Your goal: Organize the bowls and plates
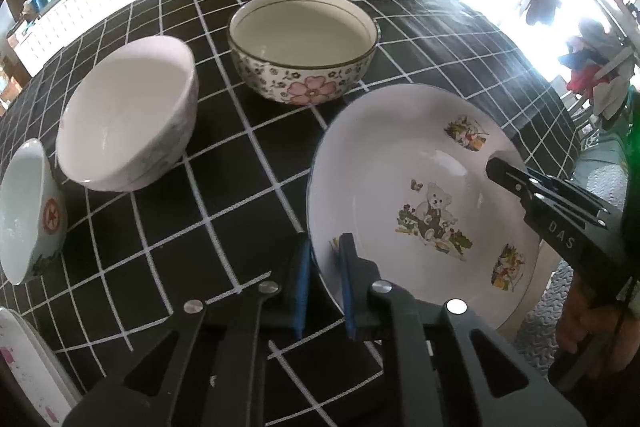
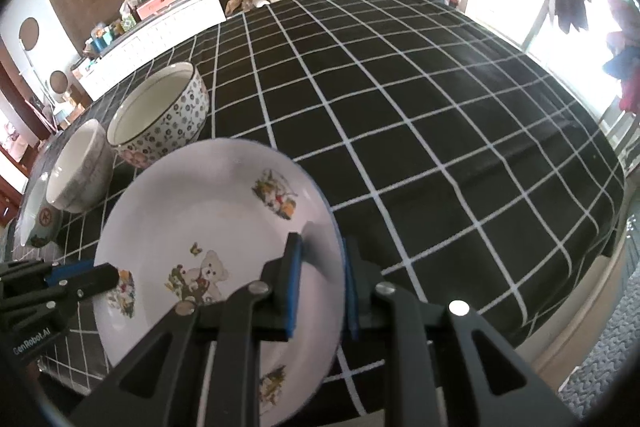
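A white plate with a teddy-bear print (image 1: 420,199) is held tilted above the checked tablecloth, also seen in the right wrist view (image 2: 208,227). My left gripper (image 1: 325,279) straddles its left rim, blue pads on either side. My right gripper (image 2: 320,283) straddles the opposite rim, and it shows in the left wrist view (image 1: 496,163). Behind stand a floral bowl (image 1: 304,47), a plain white bowl (image 1: 128,115) and a small bowl with a red emblem (image 1: 28,211).
The black tablecloth with white grid (image 2: 440,115) covers the table, bare on the right side. A white patterned plate edge (image 1: 24,367) lies at the left front. Shelves and cluttered cabinets (image 2: 168,11) stand beyond the table's far edge.
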The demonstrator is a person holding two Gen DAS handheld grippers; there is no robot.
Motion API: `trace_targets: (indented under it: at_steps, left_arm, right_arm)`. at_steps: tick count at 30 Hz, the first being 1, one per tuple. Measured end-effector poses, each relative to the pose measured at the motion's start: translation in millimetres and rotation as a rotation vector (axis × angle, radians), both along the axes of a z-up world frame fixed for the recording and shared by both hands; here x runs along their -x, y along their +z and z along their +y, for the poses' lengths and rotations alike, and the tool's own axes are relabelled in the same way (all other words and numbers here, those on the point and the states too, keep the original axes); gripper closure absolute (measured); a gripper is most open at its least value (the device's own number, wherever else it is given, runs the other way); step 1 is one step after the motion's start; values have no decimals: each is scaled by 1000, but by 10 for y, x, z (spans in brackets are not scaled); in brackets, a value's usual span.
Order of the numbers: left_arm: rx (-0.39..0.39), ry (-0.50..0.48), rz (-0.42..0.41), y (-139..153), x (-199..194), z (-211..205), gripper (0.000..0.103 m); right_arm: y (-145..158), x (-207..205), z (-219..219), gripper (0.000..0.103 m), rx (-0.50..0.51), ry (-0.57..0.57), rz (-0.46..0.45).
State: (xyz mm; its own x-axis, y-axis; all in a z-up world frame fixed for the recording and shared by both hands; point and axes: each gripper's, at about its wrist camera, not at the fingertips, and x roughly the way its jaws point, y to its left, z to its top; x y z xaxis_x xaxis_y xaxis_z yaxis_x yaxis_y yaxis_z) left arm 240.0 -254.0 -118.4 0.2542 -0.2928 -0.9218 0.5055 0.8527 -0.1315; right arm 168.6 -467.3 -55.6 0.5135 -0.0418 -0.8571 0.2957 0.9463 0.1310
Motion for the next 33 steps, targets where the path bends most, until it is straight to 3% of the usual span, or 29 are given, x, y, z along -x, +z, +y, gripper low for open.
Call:
trace_targets:
  at_steps: [6, 18, 24, 33]
  left_arm:
    - [-30, 50, -5, 0, 45, 341, 91]
    - [-70, 224, 15, -10, 223, 1299, 91]
    - [-31, 289, 7, -37, 305, 1539, 92]
    - [-38, 350, -15, -13, 362, 1731, 91]
  right_arm:
    - [3, 3, 358, 79, 35, 39, 40]
    - [-44, -77, 1315, 79, 56, 227, 82]
    - [-70, -124, 1469, 78, 68, 250, 101]
    - [-85, -166, 1704, 74, 126, 280, 123]
